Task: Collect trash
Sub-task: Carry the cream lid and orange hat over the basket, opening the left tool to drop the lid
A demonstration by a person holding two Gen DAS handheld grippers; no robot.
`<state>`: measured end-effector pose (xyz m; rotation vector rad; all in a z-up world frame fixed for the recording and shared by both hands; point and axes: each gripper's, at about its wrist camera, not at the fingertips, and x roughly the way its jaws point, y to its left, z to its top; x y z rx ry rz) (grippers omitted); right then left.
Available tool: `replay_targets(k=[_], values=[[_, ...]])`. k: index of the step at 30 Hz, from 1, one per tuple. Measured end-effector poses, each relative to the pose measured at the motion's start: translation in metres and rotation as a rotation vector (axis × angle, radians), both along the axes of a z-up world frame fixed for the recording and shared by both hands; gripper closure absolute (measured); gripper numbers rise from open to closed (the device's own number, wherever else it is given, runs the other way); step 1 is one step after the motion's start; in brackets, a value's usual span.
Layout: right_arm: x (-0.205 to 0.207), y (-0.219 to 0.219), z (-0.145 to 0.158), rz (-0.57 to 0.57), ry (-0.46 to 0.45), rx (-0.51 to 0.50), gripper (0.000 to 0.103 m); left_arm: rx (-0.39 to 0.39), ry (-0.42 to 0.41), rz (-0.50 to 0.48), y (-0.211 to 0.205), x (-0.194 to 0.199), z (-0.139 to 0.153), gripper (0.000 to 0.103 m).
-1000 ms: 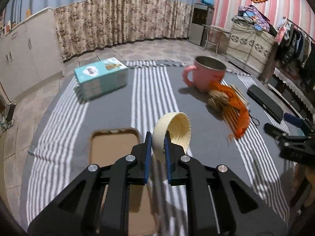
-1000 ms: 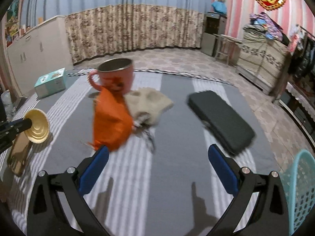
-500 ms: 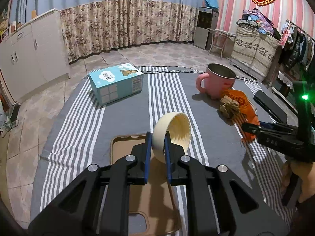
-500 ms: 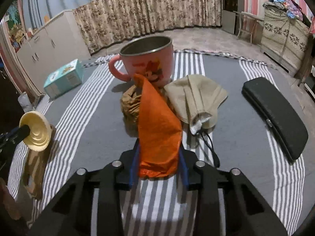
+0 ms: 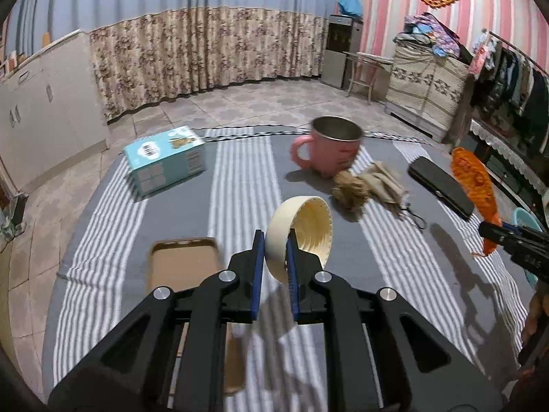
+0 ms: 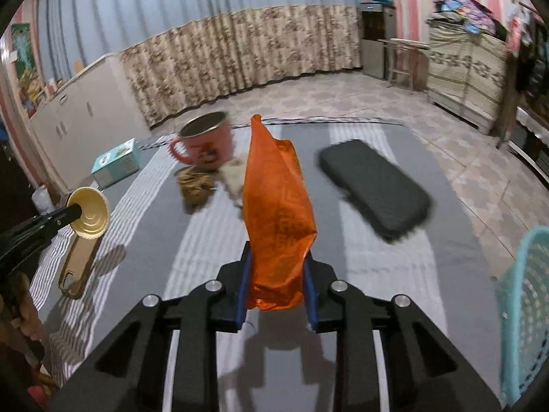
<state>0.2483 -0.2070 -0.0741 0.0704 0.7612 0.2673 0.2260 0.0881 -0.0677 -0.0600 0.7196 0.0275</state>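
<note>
Bench (image 5: 240,185): covered with a grey cloth with white stripes; carries all loose items.
Basket (image 6: 525,309): turquoise mesh basket at the right edge of the right wrist view, beside the bench; judged the likely trash receptacle.
Black case (image 6: 374,185): flat on the cloth, right of centre, untouched.
Carton (image 5: 164,159): turquoise box at the far left of the cloth, untouched.
Mug (image 5: 329,147): pink, metal-lined, upright at the far side of the cloth.
Phone case (image 5: 183,261): brown, lying flat just left of the left tongs.
Orange wrapper (image 6: 278,213): half a second ago it stood on the cloth against the mug; it is now lifted clear of the cloth and moved toward the right side, well apart from the mug.
Beige cloth item (image 5: 384,185): remains on the cloth near the mug, with a cord trailing from it.
Crumpled brown paper (image 5: 350,190): remains on the cloth just in front of the mug.
Paper cup (image 5: 298,237): cream, held tilted above the cloth.
Right tongs (image 6: 274,295): jaws have just been closing; now narrow, clamped on the lower end of the orange wrapper.
Left tongs (image 5: 274,271): narrow, clamped on the wall of the paper cup, as one second ago.
Task meaning: both tongs carry trash; judged next step is transfer to the basket. The crumpled brown paper appears not yet collected.
</note>
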Motion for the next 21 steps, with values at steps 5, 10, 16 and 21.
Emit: replay_targets(k=[5,10,16,21], values=[[-0.018,-0.053,0.003,-0.091,-0.018,-0.016,0.077,0.015,-0.016,-0.058,-0.037,0.000,0.008,0.092],[-0.037,-0.100,0.010,-0.174,-0.044,-0.024,0.077,0.019,-0.025,-0.120,-0.079,0.005,0.015,0.092],[-0.065,-0.165,0.021,-0.302,-0.092,-0.064,0.077,0.003,-0.044,-0.212,-0.141,0.012,0.022,0.092],[-0.085,-0.205,0.020,-0.421,-0.135,-0.142,0.077,-0.030,-0.069,-0.295,-0.196,0.014,0.021,0.092]])
